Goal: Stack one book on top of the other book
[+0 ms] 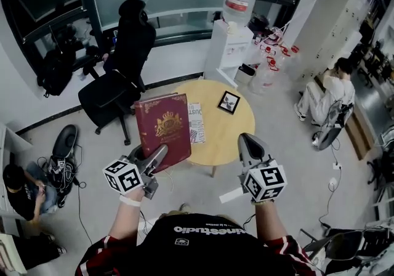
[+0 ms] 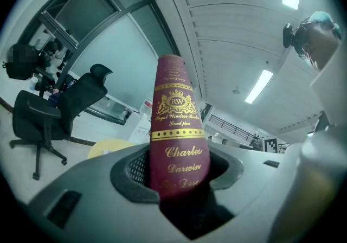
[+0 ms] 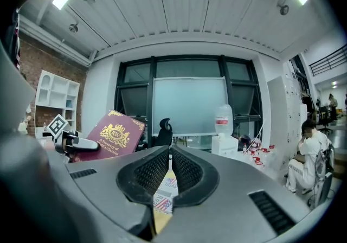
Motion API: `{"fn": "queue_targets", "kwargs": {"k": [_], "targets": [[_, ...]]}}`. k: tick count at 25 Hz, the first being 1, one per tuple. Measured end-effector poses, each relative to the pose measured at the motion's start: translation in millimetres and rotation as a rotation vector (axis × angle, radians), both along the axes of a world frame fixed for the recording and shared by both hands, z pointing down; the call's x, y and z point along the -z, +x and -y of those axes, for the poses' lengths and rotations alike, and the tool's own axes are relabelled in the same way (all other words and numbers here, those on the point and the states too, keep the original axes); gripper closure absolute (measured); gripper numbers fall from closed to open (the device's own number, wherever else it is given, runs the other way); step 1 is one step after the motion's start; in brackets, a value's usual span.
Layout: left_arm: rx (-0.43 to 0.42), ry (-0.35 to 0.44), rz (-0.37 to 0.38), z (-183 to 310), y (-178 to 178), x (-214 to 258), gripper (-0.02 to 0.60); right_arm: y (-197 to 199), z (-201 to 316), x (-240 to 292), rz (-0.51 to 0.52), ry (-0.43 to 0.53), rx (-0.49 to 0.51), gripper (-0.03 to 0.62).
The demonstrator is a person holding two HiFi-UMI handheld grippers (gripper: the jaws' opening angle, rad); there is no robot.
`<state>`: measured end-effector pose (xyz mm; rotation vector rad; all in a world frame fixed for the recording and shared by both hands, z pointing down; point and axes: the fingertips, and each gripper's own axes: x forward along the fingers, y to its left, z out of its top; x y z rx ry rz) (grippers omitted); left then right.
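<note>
The red book (image 1: 163, 128) is clamped by its spine end in the left gripper (image 1: 154, 161), whose jaws stand about half apart around it. It hangs over the 9 o'clock edge of the round yellow table (image 1: 228, 136), cover up.

The left gripper view alone shows the grip up close: both pads press the book's gilt-lettered spine (image 2: 176, 122), which reads "Charles Darwin".

The right gripper view alone shows the book (image 3: 111, 138) tilted, with its crest cover raised above table level.

The white book (image 1: 196, 122) lies flat on the table, just at the red book's 3 o'clock. A small black framed picture (image 1: 229, 102) lies at its 1 o'clock.

The right gripper (image 1: 249, 145) hovers at the table's 5 o'clock edge, jaws closed together and empty. Only a flag print of the white book (image 3: 162, 196) shows below them.

A water dispenser (image 1: 234, 28) stands at the table's 12 o'clock.
</note>
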<state>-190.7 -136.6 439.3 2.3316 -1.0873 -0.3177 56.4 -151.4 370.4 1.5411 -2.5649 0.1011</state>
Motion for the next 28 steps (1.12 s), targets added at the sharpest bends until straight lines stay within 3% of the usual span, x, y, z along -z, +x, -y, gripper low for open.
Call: {"fn": "queue_targets", "kwargs": {"k": [11,20,28], "targets": [[-0.014,-0.115,-0.032,49.0,4.6,-46.3,0.355,-2.5,23.7,-17.5,-0.032,-0.017,-0.012,0.557],[-0.09,-0.217,-0.039,88.8,25.1,-74.6,0.354,1.5,63.1,-27.4,-0.021,-0.032,0.006,0.557],[-0.101,-0.304,-0.017,137.8,45.8,-110.2,0.354,6.4,104.7,-36.1,-0.026,-0.029,0.038,0.557]]}}
